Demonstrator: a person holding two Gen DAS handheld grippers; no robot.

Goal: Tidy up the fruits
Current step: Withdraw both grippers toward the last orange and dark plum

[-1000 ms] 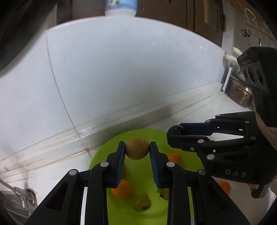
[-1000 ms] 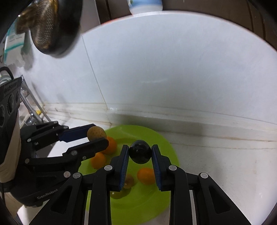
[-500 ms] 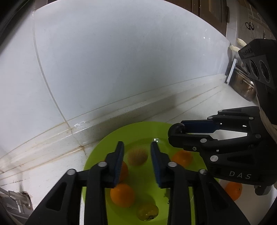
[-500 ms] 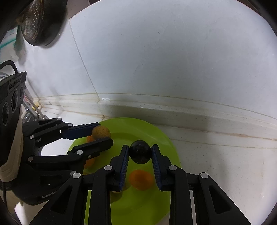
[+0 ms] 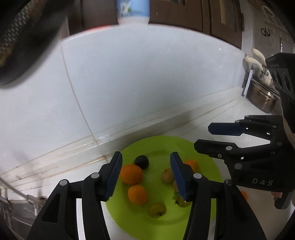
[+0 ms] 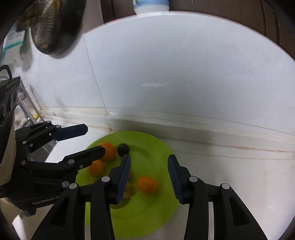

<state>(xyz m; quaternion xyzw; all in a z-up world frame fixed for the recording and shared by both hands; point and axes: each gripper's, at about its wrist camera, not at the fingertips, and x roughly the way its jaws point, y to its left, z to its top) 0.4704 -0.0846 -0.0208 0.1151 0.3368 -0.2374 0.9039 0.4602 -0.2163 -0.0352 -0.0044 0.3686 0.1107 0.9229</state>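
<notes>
The left tool (image 5: 145, 176) half hides a yellowish fruit (image 5: 179, 200); the plate (image 5: 160, 142) looks blurred.

White glossy tiled wall (image 6: 184, 73) behind a white stone counter (image 6: 230, 166), brownish grout lines along the stepped back edge. Dark brown wooden cabinets (image 5: 202, 16) above the tile. White-and-blue plastic container (image 5: 133, 12) on the tile's top edge. Black mesh strainer (image 6: 53, 25) hangs upper left. Steel pot (image 5: 261, 97) at the counter's far right end. Metal rack (image 6: 29, 114) at left. Lighting dim, soft glare on tile.
</notes>
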